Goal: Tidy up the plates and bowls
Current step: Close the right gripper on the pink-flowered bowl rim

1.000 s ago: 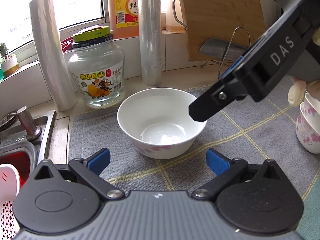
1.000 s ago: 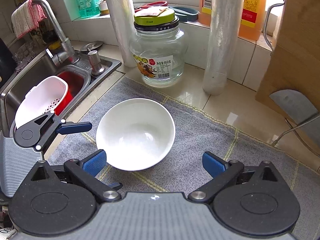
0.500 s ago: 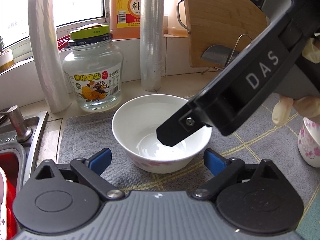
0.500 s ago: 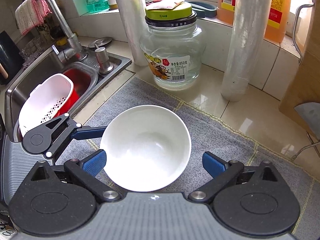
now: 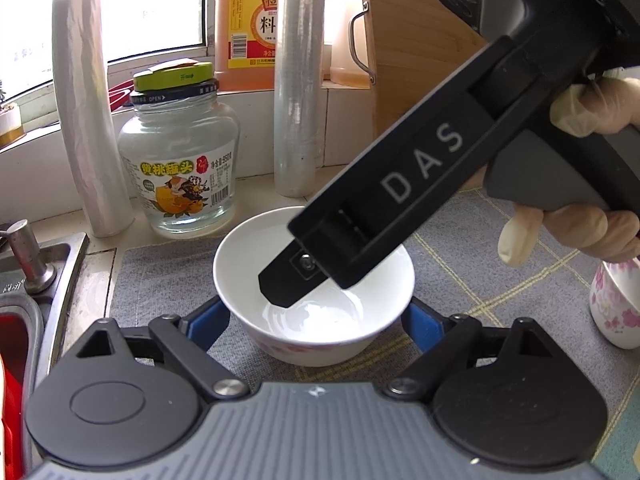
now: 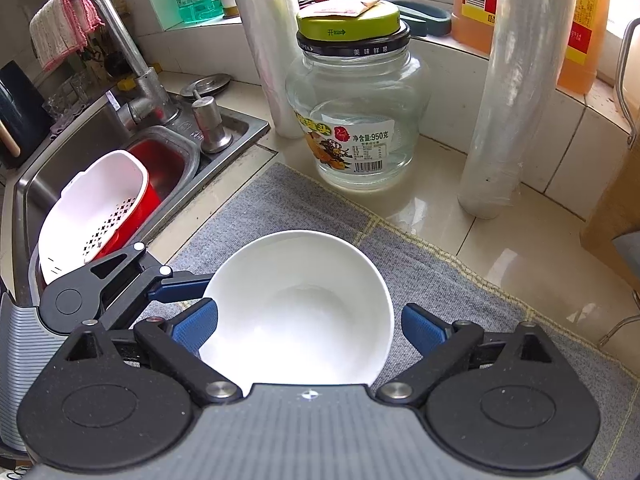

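Left wrist: two bowls (image 5: 316,312), one jar (image 5: 180,168)

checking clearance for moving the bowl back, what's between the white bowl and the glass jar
Only bare grey mat and then a strip of countertop separate the white bowl from the glass jar; the right wrist view shows it best.

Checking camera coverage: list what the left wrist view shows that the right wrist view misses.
Left wrist only: a gloved hand holding the right gripper, and a floral cup at the right edge.
Right wrist only: the sink, faucet, pink cloth and white colander.
Both: the white bowl, glass jar, grey mat.
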### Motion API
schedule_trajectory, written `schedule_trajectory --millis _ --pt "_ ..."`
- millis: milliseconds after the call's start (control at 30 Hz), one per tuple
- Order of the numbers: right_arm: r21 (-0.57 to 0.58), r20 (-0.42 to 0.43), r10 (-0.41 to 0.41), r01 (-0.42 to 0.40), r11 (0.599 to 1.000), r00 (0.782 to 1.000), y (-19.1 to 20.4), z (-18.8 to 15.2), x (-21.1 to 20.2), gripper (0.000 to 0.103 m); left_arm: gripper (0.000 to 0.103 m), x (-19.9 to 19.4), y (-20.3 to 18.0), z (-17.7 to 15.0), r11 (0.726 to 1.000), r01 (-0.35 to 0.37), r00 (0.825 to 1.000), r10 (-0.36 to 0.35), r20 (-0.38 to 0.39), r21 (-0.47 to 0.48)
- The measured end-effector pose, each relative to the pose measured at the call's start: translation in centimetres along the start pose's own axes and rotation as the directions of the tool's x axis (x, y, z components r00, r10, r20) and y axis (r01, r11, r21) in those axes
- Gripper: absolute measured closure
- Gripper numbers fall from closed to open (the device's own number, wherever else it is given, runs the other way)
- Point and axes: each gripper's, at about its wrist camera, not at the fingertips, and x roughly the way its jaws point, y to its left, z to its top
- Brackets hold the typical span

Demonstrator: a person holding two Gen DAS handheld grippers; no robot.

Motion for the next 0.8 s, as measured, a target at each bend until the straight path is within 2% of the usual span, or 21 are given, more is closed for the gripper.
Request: schedule_trajectory --millis 200,633,800 --pt "-0.012 -0.011 0.006 -0.006 1.0 1.0 0.09 0.23 0.35 0.011 0.011 0.0 -0.01 0.04 1.0 -0.001 1.0 0.001 0.001 -0.009" --pt "-0.012 -0.03 0.02 -0.02 1.0 0.999 -0.28 0.45 0.58 0.012 0.011 0.0 0.16 0.01 1.0 0.004 1.0 -0.004 -0.003 0.004" --pt "-0.004 -0.038 0.007 -0.007 1.0 0.999 -0.4 0.53 0.63 0.019 0.011 0.07 0.23 0.02 1.0 0.006 1.0 -0.006 -0.004 0.015"
